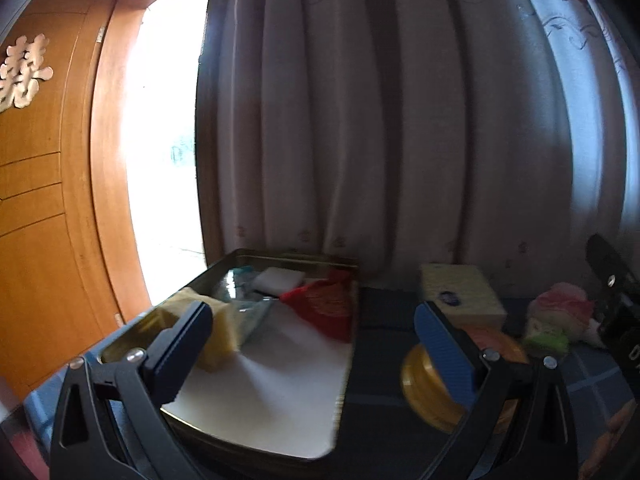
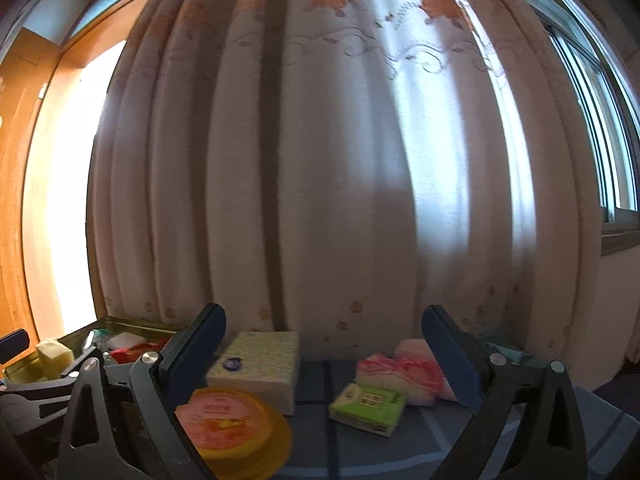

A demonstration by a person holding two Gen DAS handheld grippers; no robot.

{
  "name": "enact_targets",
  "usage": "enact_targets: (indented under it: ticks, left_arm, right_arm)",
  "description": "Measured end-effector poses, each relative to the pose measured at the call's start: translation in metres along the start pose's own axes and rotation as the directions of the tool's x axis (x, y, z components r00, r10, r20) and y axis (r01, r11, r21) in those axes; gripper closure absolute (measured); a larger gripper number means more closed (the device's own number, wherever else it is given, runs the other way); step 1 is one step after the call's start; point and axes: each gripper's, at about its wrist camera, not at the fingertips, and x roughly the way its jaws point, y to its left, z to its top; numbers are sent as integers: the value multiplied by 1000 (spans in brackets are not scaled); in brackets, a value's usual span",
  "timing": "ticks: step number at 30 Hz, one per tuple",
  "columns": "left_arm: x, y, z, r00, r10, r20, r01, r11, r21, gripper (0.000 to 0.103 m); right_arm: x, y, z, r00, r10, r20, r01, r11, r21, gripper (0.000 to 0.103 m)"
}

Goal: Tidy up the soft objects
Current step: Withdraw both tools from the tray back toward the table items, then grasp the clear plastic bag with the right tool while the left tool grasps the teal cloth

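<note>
Both grippers are held low over a blue checked cloth [image 2: 316, 392] in front of a long pale curtain [image 2: 320, 160], pointing forward and roughly level; the left gripper [image 1: 316, 344] has its jaws spread wide with nothing between them, and hangs above the near end of a gold metal tin [image 1: 348, 344]; inside the tin lie a yellow sponge [image 1: 220, 336], a red cloth [image 1: 324, 304], a white block [image 1: 280, 279] and a clear packet [image 1: 248, 312] on a white lining. The right gripper [image 2: 322, 354] is likewise wide open and empty, set just to the right of the tin; between its fingers and beyond them sit a yellow round tub [image 2: 236, 424] with a pink lid, a pale tissue box [image 2: 260, 364] touching it behind, a green tissue pack [image 2: 366, 404], and a pink and white cloth bundle [image 2: 400, 372] just beside the pack; motion blur softens the nearest things.
</note>
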Motion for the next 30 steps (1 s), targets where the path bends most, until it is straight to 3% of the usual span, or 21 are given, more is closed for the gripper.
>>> enact_targets:
  ticks: [7,15,19,22,30]
  left_arm:
    - [-8,-41,-2,996,-91,11,90,994,56,1]
    - [-18,-87,-5,979,-203,-14,203,974,97,1]
    - [-21,-110,-8,965,-260,-30,262,958,117,1]
    - [-24,-126,-10,953,-298,-49,302,944,133,1]
    - [-32,-168,-14,926,-361,-111,376,908,185,1]
  right_arm:
    - [8,-40,-2,994,-82,-73,80,997,-21,3]
    - [17,-110,-8,964,-164,-212,169,986,5,3]
    - [21,-150,-11,933,-213,-290,227,974,15,3]
    - [28,-174,-14,896,-254,-363,266,964,-19,3]
    - [45,-225,-29,801,-181,-571,261,964,60,3]
